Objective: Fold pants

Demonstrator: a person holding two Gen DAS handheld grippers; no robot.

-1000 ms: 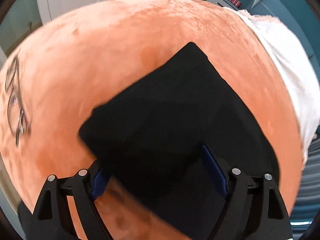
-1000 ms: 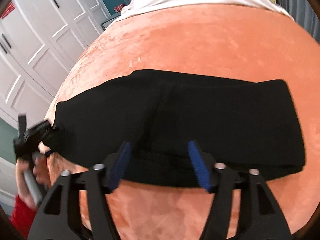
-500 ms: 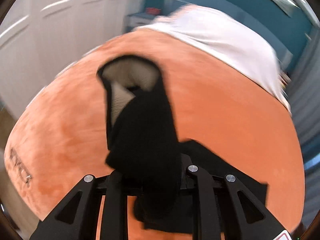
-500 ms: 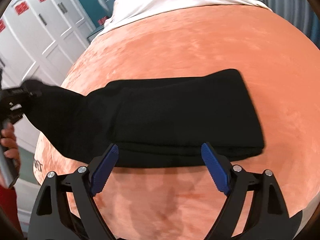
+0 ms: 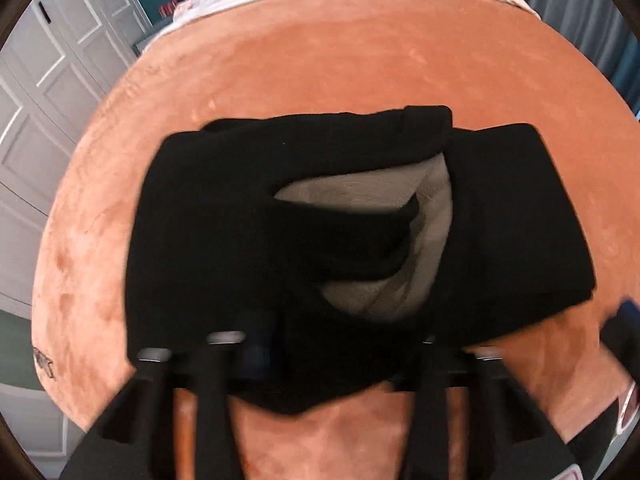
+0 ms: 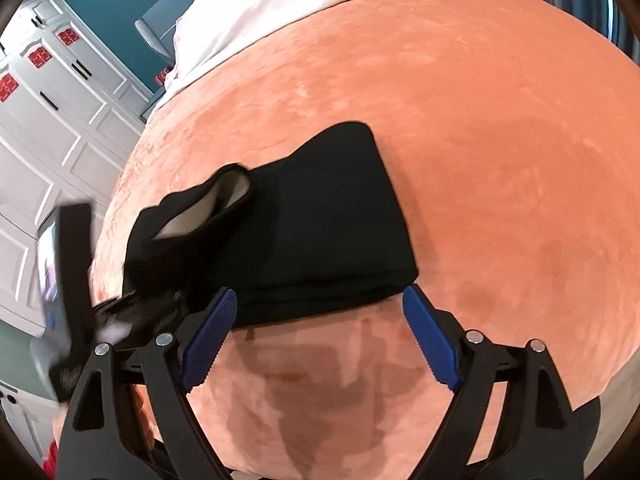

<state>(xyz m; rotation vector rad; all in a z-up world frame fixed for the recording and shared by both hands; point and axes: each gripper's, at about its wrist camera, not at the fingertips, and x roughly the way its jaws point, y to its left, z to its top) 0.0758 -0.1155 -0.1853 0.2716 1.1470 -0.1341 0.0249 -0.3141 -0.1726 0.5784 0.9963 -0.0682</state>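
Note:
Black pants (image 5: 512,224) with a grey fleece lining (image 5: 384,196) lie on an orange plush bedspread (image 5: 360,60). In the left wrist view my left gripper (image 5: 332,360) sits at the near edge, its jaws covered by the black cloth it carries over the folded part; the frame is blurred. In the right wrist view the pants (image 6: 328,224) lie folded, with a flap at their left end showing lining (image 6: 228,192). My right gripper (image 6: 316,332) is open and empty at their near edge, with blue pads (image 6: 208,336) apart. The left gripper (image 6: 80,280) shows blurred at the left.
A white sheet (image 6: 280,4) covers the far end of the bed. White wardrobe doors (image 6: 48,92) stand to the left past the bed's edge. Grey curtains (image 5: 592,8) hang at the far right. Bare orange spread lies right of the pants (image 6: 520,160).
My left gripper closed on the left end of the pants, lifted it and swung it right over the folded part. My right gripper opened wider and drew back from the near edge.

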